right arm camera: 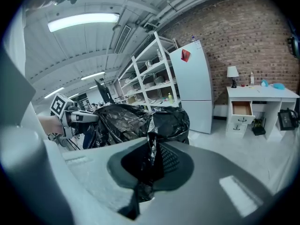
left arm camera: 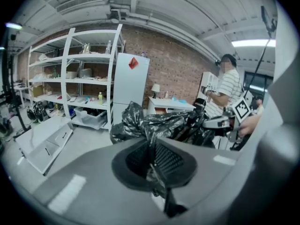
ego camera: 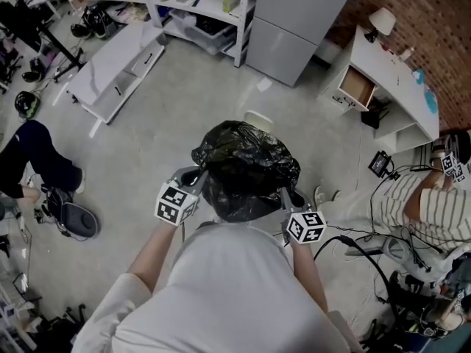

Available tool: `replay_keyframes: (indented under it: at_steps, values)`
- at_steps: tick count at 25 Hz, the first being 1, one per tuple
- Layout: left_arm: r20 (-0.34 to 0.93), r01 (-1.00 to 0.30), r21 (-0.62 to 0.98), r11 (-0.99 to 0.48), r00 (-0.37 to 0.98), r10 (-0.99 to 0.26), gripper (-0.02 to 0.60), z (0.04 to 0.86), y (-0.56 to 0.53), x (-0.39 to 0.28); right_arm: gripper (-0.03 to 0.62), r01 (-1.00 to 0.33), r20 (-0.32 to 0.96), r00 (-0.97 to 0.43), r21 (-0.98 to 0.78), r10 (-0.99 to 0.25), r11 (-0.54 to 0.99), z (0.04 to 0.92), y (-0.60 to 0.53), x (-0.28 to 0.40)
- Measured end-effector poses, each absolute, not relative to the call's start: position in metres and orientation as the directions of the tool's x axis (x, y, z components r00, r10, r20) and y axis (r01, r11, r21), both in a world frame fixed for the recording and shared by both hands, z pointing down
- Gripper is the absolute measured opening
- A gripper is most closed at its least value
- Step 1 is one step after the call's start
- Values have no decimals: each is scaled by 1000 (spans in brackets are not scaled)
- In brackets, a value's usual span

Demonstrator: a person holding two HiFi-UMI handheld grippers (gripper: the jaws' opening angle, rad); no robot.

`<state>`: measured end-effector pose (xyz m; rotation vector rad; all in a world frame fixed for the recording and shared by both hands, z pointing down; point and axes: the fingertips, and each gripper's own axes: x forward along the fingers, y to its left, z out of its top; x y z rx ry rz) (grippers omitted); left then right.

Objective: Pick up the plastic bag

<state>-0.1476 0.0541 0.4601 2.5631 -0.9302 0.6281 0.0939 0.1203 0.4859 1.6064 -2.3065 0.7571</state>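
Observation:
A black plastic bag point(ego camera: 244, 169) hangs in the air in front of the person, held up between both grippers over the concrete floor. My left gripper point(ego camera: 194, 176) is shut on the bag's left rim, and a strip of black film point(left arm camera: 151, 146) runs pinched between its jaws. On the other side my right gripper point(ego camera: 288, 197) is shut on the right rim, where a fold of the bag point(right arm camera: 151, 146) is clamped in the jaws. The bag's bulk point(left arm camera: 161, 123) bulges beyond the left jaws, and in the right gripper view the bag point(right arm camera: 136, 121) spreads toward the left gripper point(right arm camera: 70, 117).
A white shelving unit point(ego camera: 202, 6) and a grey fridge point(ego camera: 294, 20) stand at the back. A white desk with an open drawer point(ego camera: 383, 76) is at the right. A seated person in a striped shirt point(ego camera: 430, 212) is at the right, another person's leg point(ego camera: 37, 160) at the left, a flat white cabinet point(ego camera: 118, 68) on the floor.

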Motion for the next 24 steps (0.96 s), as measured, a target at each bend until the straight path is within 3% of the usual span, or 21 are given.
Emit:
replay_keyframes:
  at_steps: [24]
  values:
    - [489,-656,67,-752,678,-548,5,435,50,-102,2,-928,441,-347,-288,-828,236,481,117,141]
